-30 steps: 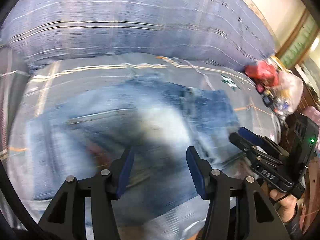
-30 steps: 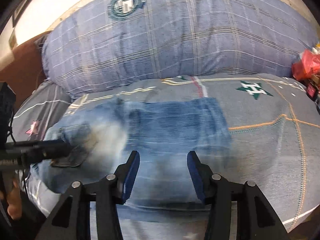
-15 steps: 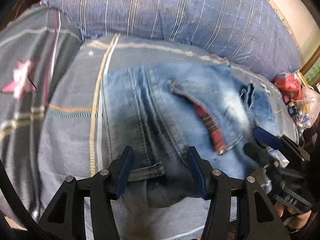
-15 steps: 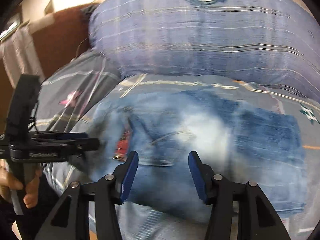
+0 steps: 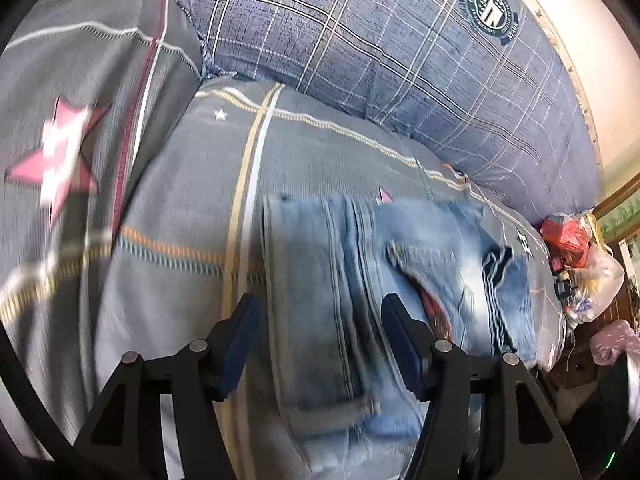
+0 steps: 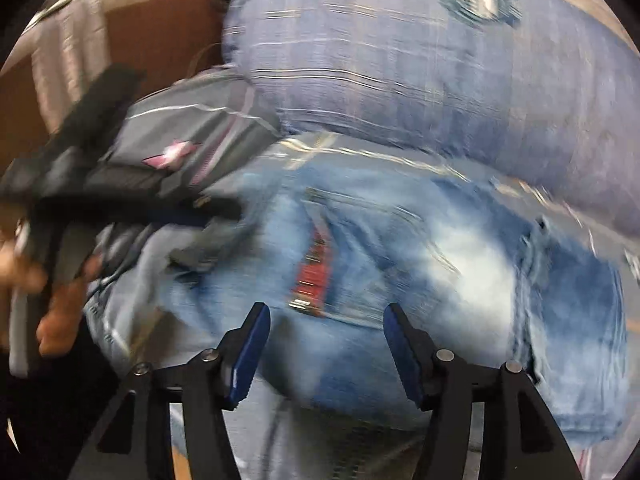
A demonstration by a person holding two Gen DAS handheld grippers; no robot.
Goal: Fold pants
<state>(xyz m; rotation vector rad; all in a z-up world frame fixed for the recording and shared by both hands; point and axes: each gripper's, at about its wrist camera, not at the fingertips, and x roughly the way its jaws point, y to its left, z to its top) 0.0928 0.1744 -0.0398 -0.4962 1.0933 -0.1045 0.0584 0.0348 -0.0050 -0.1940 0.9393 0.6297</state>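
The jeans point(image 5: 360, 300) lie already folded on the bed point(image 5: 192, 216), at 12 o'clock from both the left claw point(image 5: 320, 344) and right claw point(image 6: 326, 354), wide open and empty, so I judge only tidying remains.

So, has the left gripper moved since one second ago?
Yes. The left gripper swung left: the plaid pillow sits further right, and the star blanket is now visible.

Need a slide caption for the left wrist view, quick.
Open left gripper above folded blue jeans on a grey plaid bedspread, blue pillow behind.
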